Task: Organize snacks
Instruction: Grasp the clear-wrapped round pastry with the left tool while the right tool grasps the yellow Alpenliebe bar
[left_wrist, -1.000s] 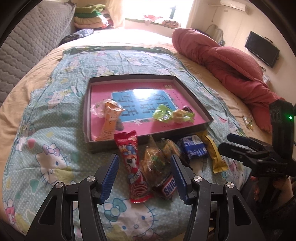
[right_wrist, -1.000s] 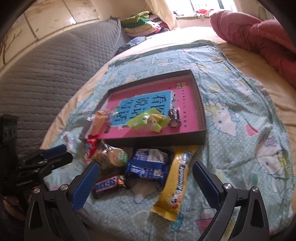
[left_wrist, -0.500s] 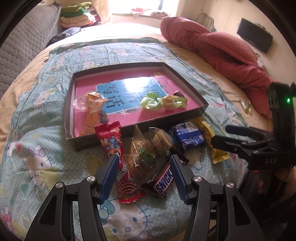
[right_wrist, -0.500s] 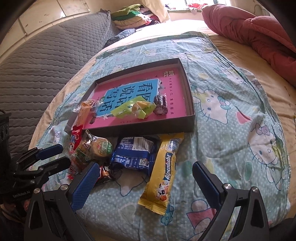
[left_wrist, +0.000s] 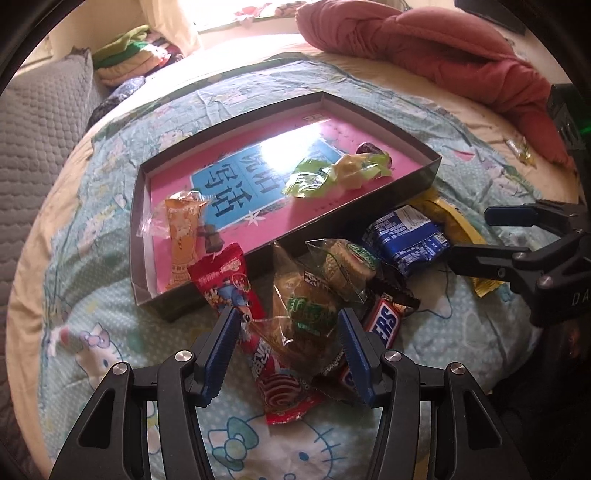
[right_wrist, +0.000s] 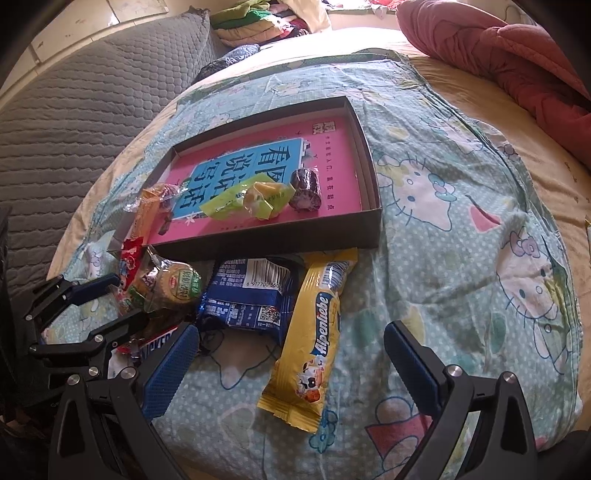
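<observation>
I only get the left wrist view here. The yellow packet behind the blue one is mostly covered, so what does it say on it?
Observer: The right wrist view shows the whole yellow packet. It reads Alpenliebe and lies flat on the bedspread, just outside the tray.
Operator: Are the right tongs on it?
Observer: No. The right tongs stand wide open, one pad on either side of the packet, and neither touches it.

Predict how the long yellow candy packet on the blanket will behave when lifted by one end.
The yellow packet looks like thin, crinkled foil, so it will probably droop. It looks slim and flat, so probably light. Its glossy wrapper may slip.
</observation>
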